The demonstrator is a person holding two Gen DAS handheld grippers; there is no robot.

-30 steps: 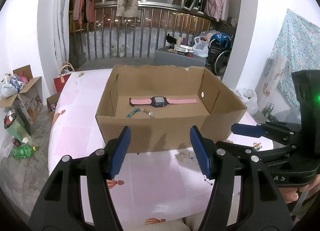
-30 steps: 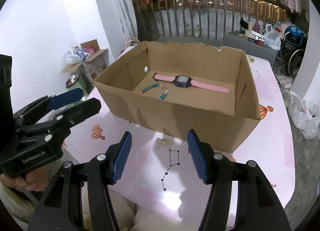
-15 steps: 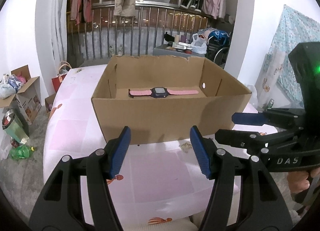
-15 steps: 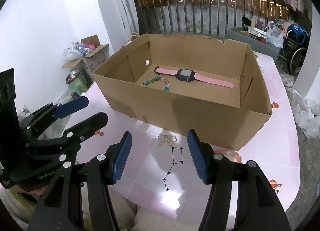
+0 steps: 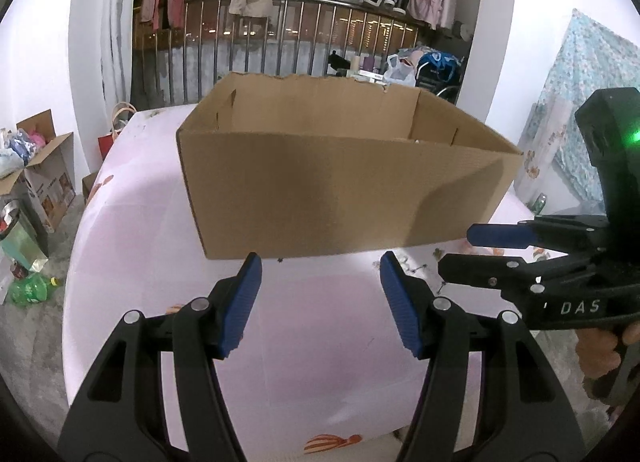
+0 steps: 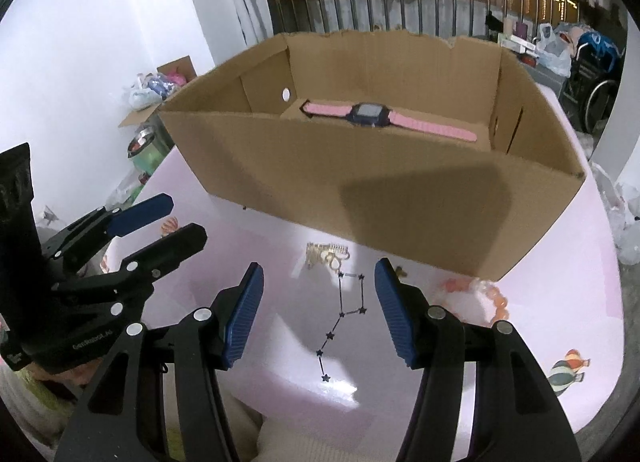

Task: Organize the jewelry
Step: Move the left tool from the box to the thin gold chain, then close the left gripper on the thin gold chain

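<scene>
Star-link chain (image 6: 340,318) lay just ahead between the right tool's (image 6: 318,310) empty, spread fingers, poised for boxing; left tool (image 5: 320,302) likewise gaped empty.

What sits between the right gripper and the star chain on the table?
Nothing visible. The right gripper is open above the pink tablecloth, and the star chain lies bare between its fingers. The cardboard box stands beyond it.

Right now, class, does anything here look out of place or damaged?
Yes. The cardboard box has a ragged, torn back rim, and a star chain necklace and gold piece lie loose outside it while the pink watch sits inside.
</scene>
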